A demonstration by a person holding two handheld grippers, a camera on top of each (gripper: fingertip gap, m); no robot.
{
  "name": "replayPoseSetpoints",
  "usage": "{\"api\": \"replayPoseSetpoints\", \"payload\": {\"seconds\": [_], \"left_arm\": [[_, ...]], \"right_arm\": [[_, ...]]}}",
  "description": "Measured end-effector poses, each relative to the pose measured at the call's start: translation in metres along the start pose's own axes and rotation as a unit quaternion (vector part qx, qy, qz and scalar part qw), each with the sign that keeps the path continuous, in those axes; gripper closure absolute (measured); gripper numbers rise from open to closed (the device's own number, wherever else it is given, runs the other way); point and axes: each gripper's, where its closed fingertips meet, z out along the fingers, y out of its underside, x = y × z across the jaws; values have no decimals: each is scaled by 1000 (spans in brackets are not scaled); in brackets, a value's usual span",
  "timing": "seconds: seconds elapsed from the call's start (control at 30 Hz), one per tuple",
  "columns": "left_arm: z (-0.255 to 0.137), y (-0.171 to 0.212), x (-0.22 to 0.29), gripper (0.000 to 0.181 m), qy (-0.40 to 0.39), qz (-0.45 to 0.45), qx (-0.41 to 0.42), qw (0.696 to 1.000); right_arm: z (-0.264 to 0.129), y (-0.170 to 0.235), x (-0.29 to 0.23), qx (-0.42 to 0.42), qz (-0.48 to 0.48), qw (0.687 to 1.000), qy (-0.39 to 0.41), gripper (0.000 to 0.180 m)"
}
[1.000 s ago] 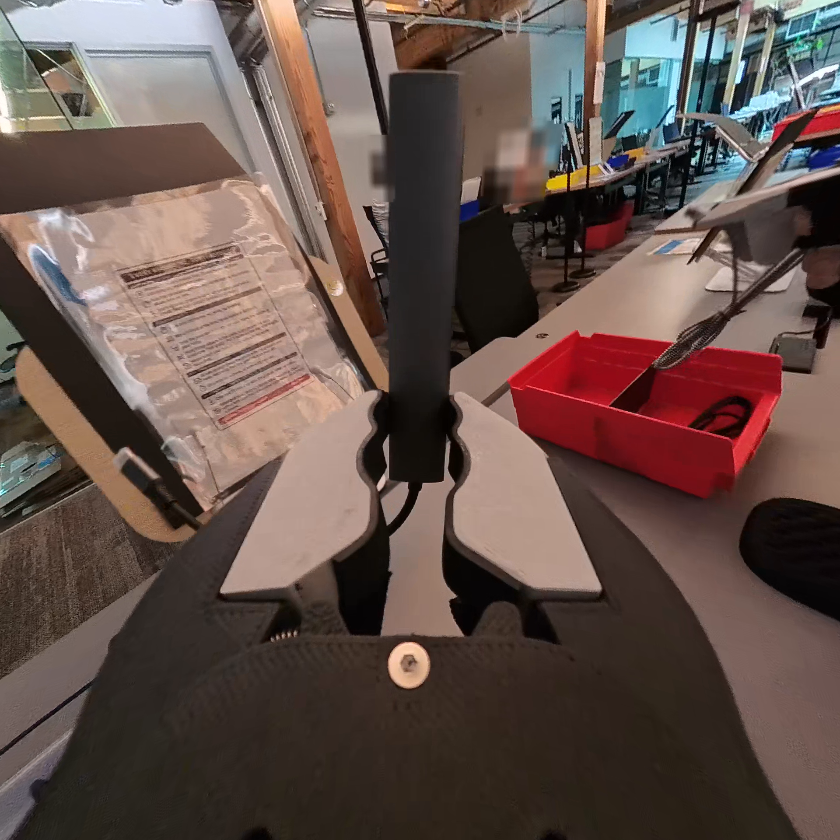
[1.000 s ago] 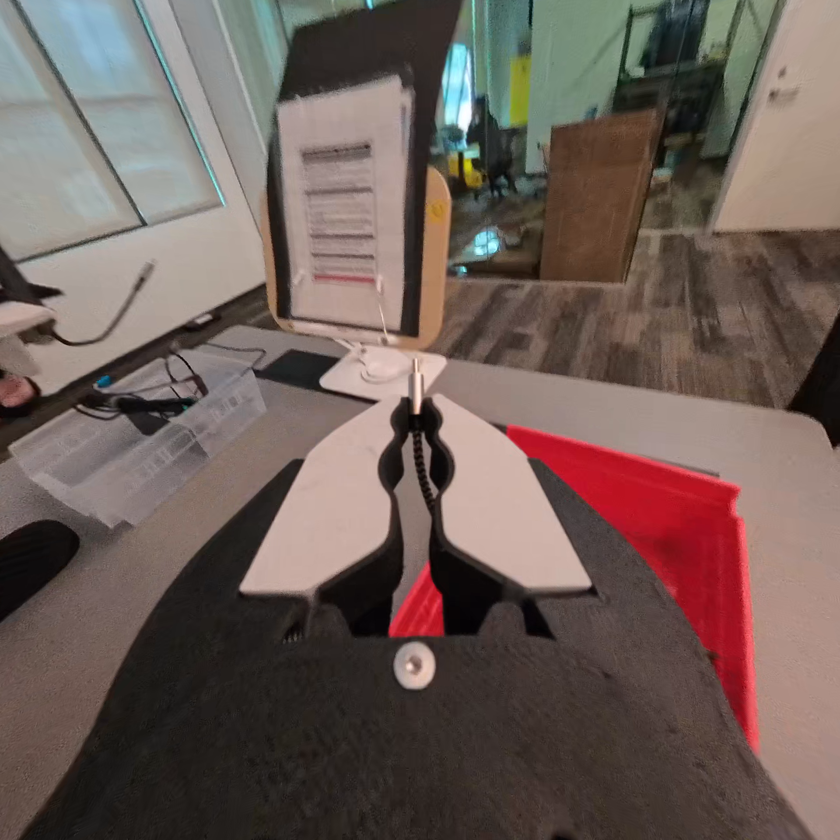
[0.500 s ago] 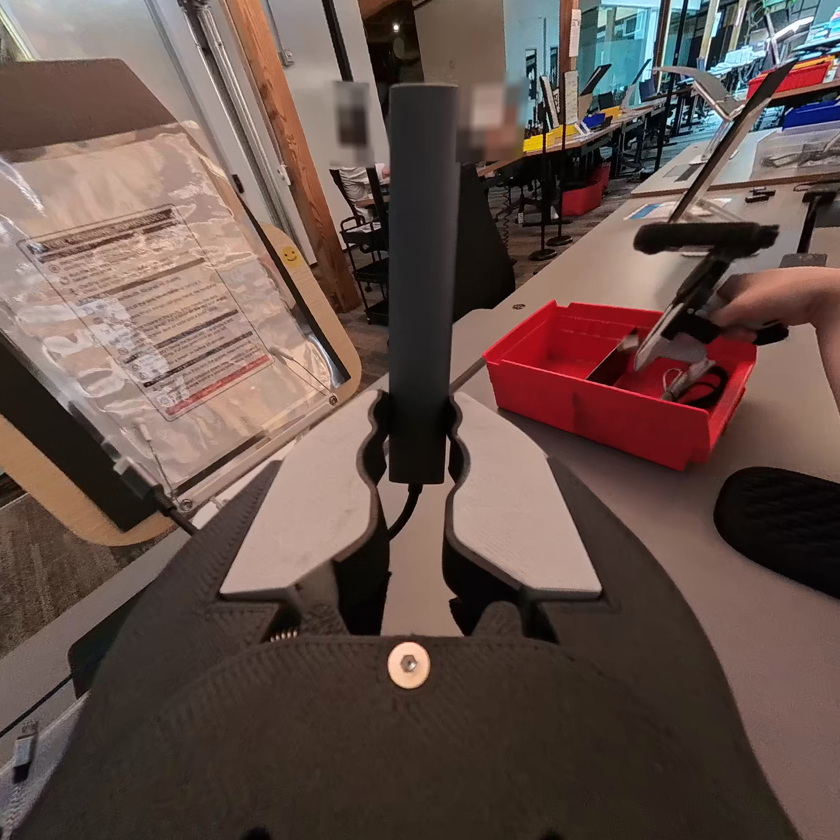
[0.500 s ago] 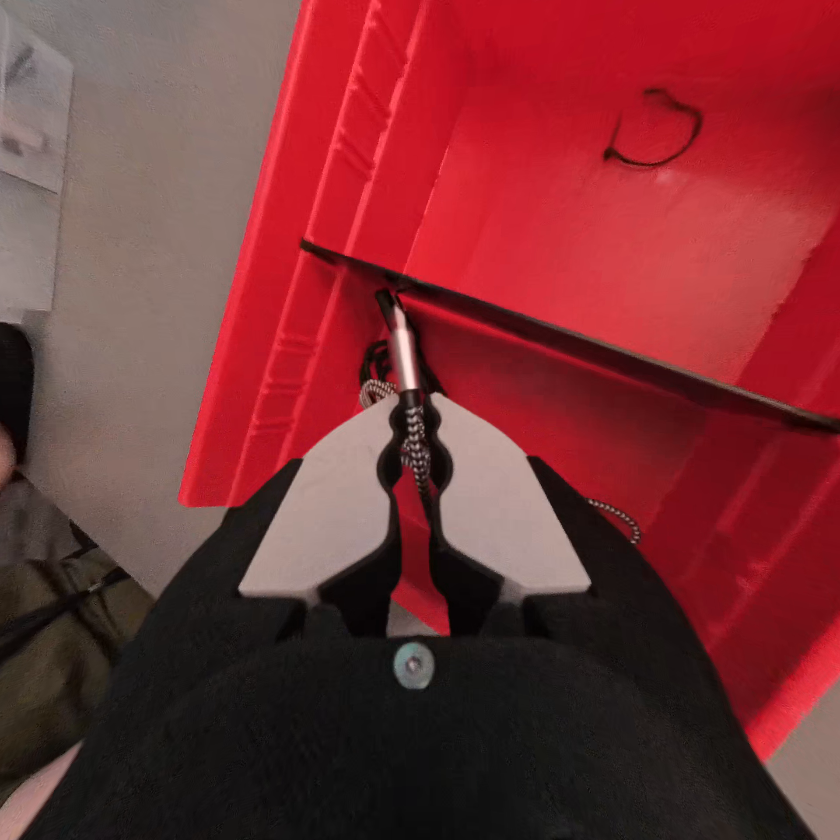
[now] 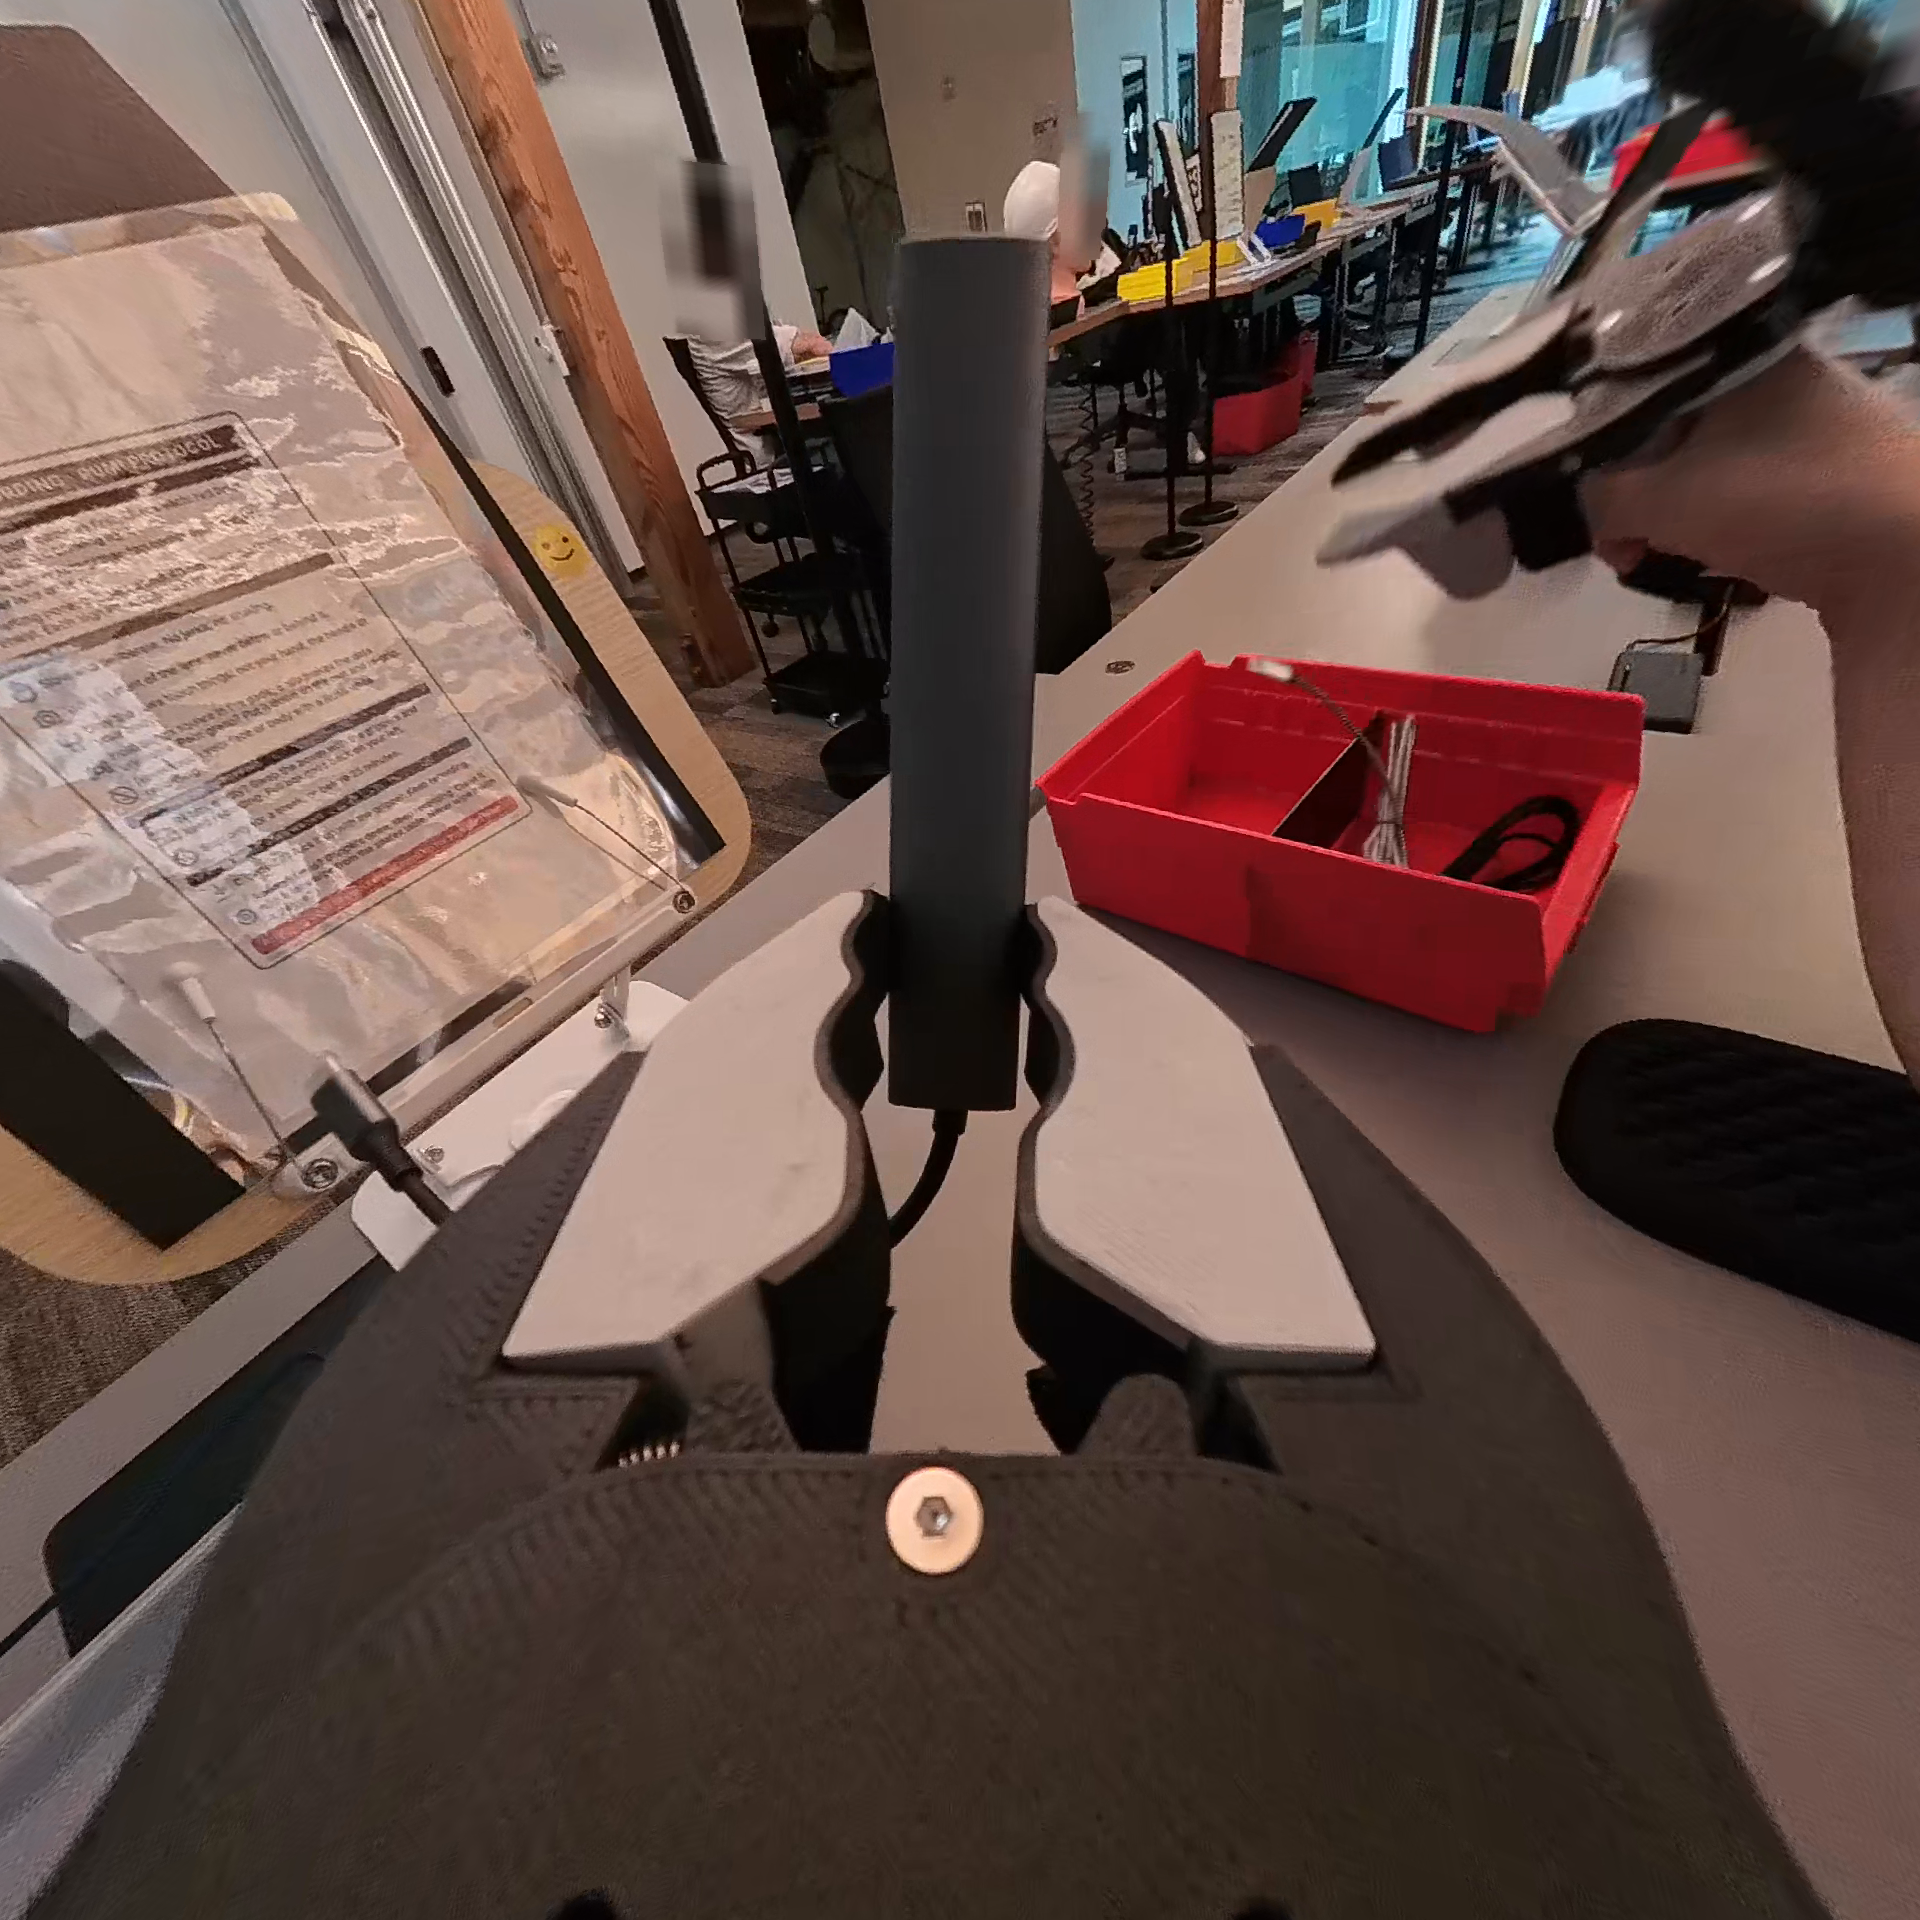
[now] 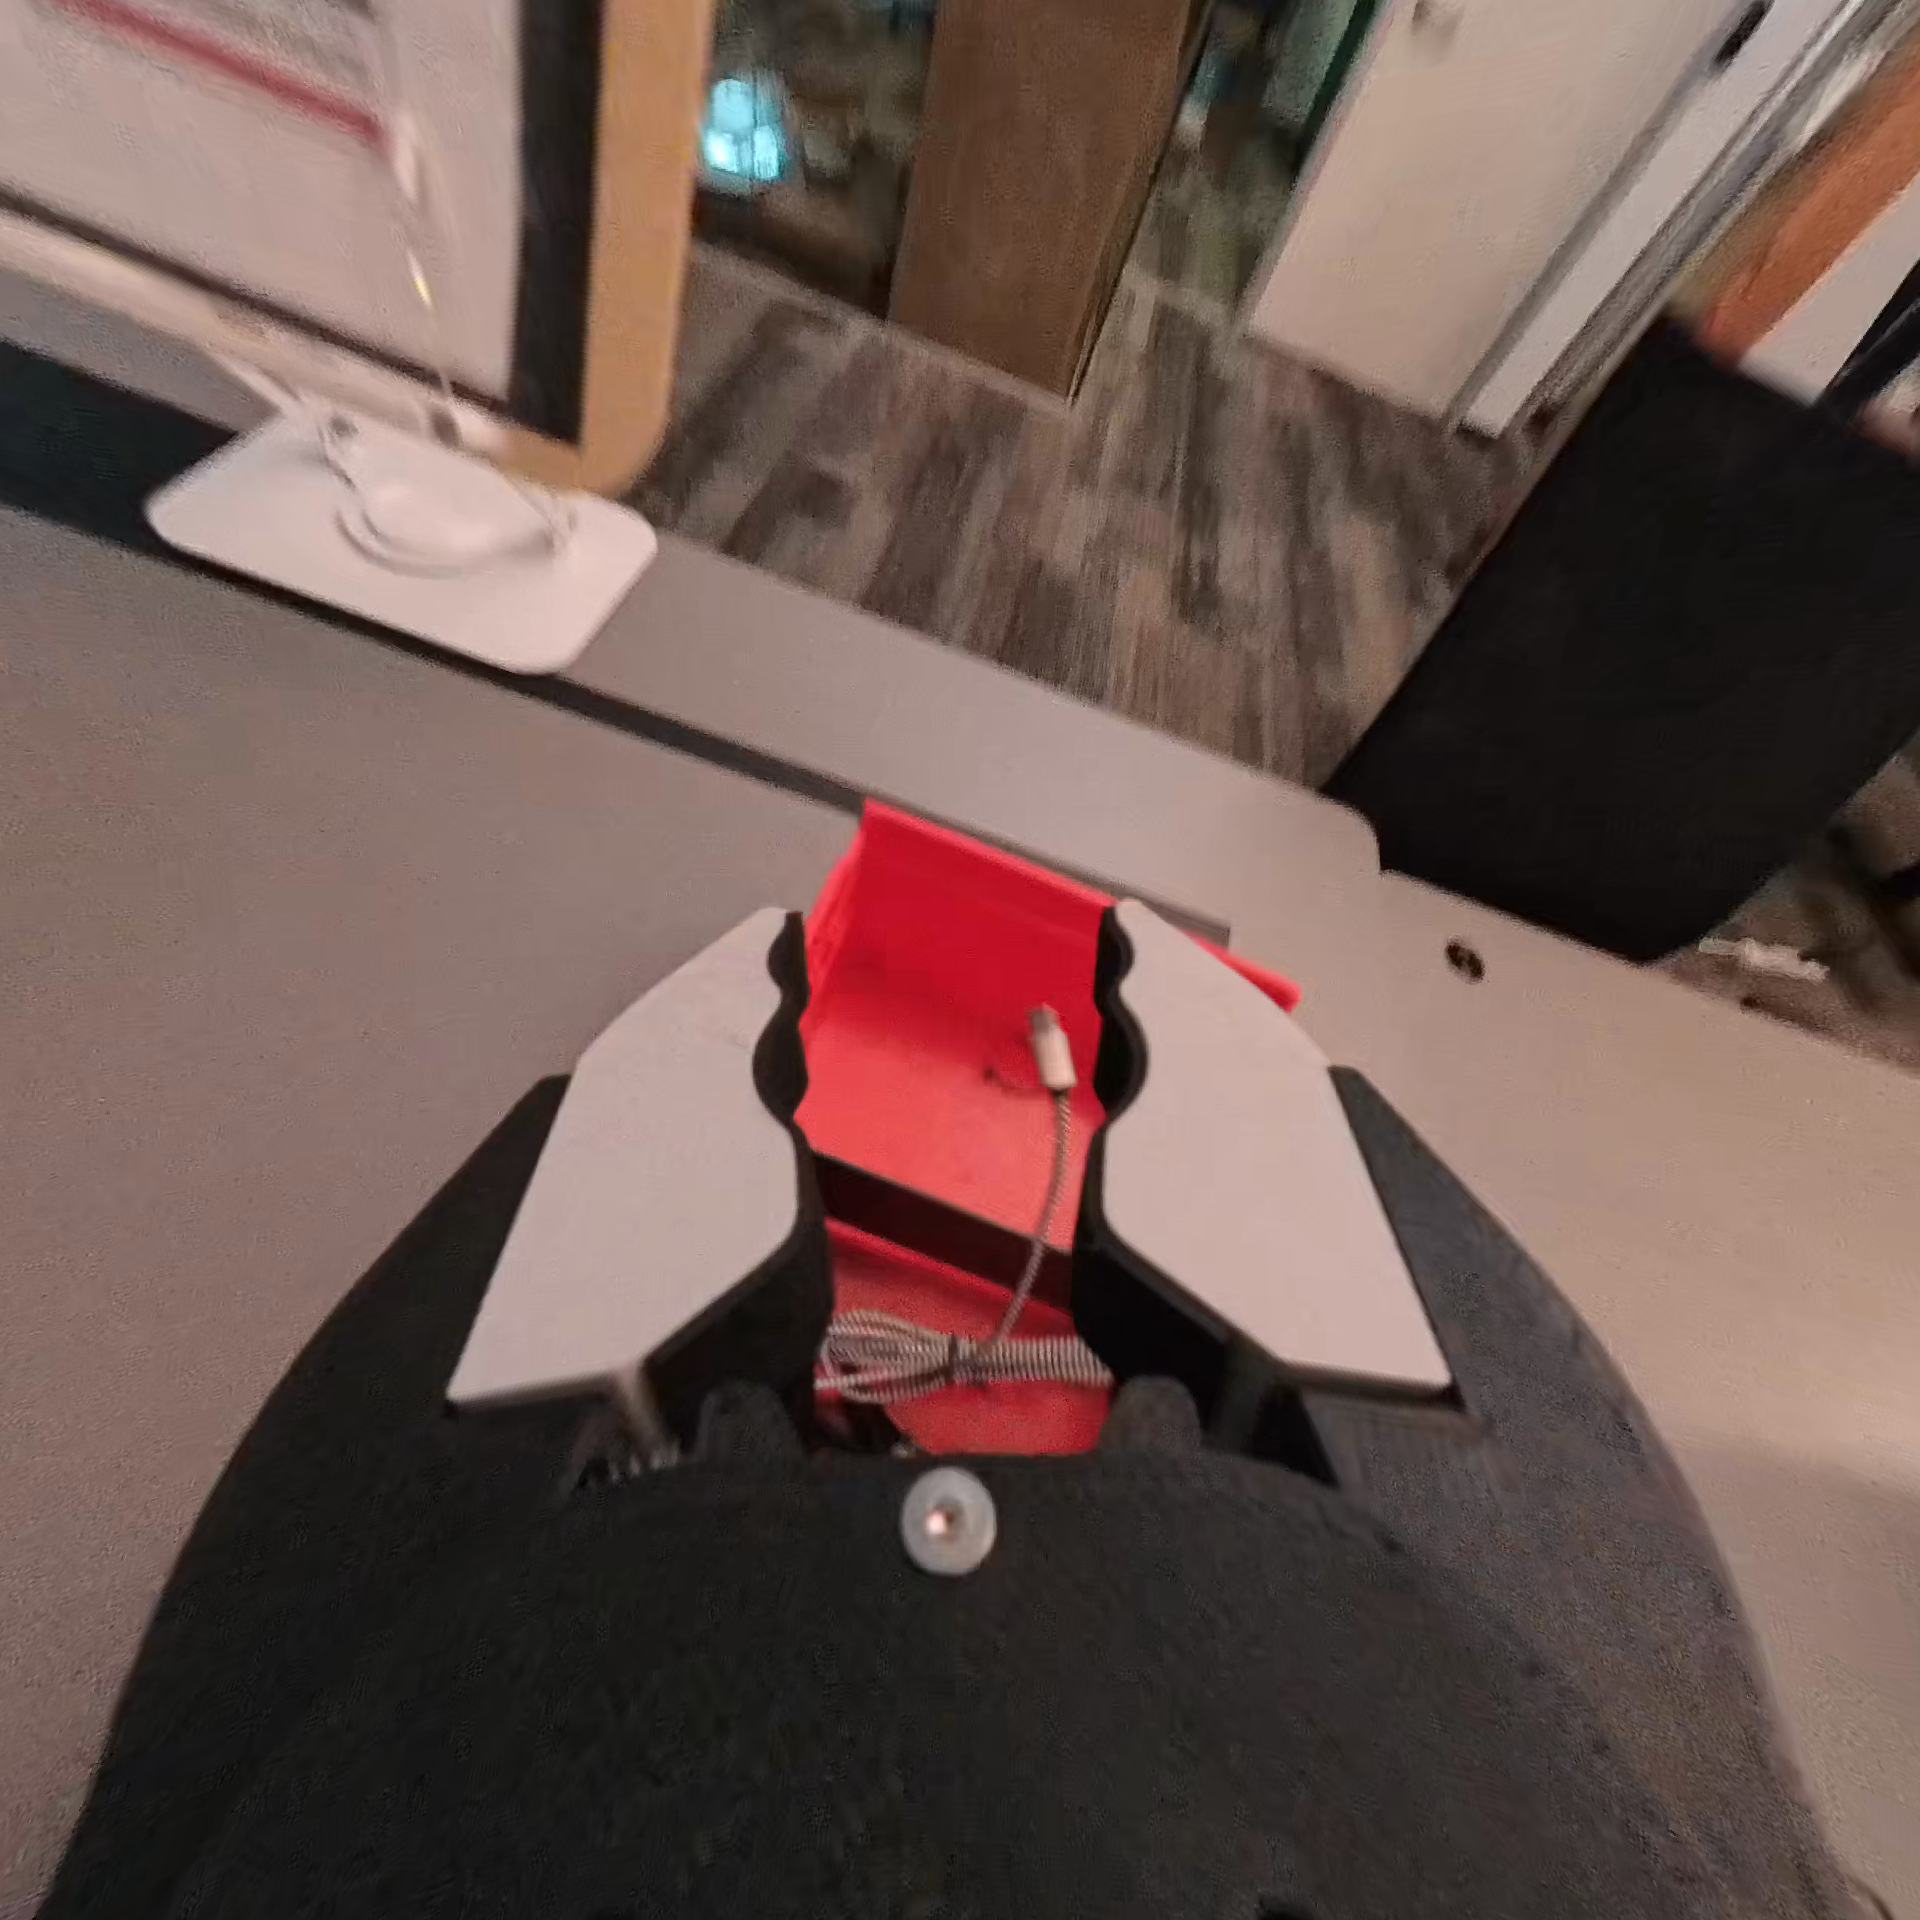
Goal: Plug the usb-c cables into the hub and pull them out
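Observation:
My left gripper (image 5: 954,920) is shut on a long dark grey hub (image 5: 966,582) and holds it upright above the table, its short black lead hanging below. My right gripper (image 6: 951,930) is open and empty, lifted above the red bin (image 6: 935,997). It also shows in the left wrist view (image 5: 1382,520), blurred, above the red bin (image 5: 1320,904). The braided silver usb-c cable (image 6: 1039,1247) lies in the bin, draped over the black divider, its plug (image 6: 1049,1044) in the far compartment. A black cable (image 5: 1517,836) lies coiled in the bin's right compartment.
A tablet on a white stand (image 5: 260,665) with a plastic-covered sheet stands at the left, a black cable end (image 5: 358,1112) hanging by it. A black padded rest (image 5: 1745,1132) lies on the grey table (image 5: 1558,1455) at the right. A person's arm (image 5: 1870,727) reaches in. Spacing between my two grippers at the tips: around 30 cm.
My right gripper has opened, let go of the braided cable into the red bin, and pulled up and away. My left gripper still holds the hub, turned slightly.

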Motion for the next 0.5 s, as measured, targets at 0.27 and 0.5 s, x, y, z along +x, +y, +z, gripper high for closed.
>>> {"api": "replayPoseSetpoints", "payload": {"seconds": [0.27,0.5], "left_arm": [[-2,-2,4,157,10,-3,3,1000],[3,-1,17,157,32,1,1,999]], "right_arm": [[-44,-49,-60,100,-13,992,-72,130],[-30,-37,-58,78,9,992,-101,139]]}}
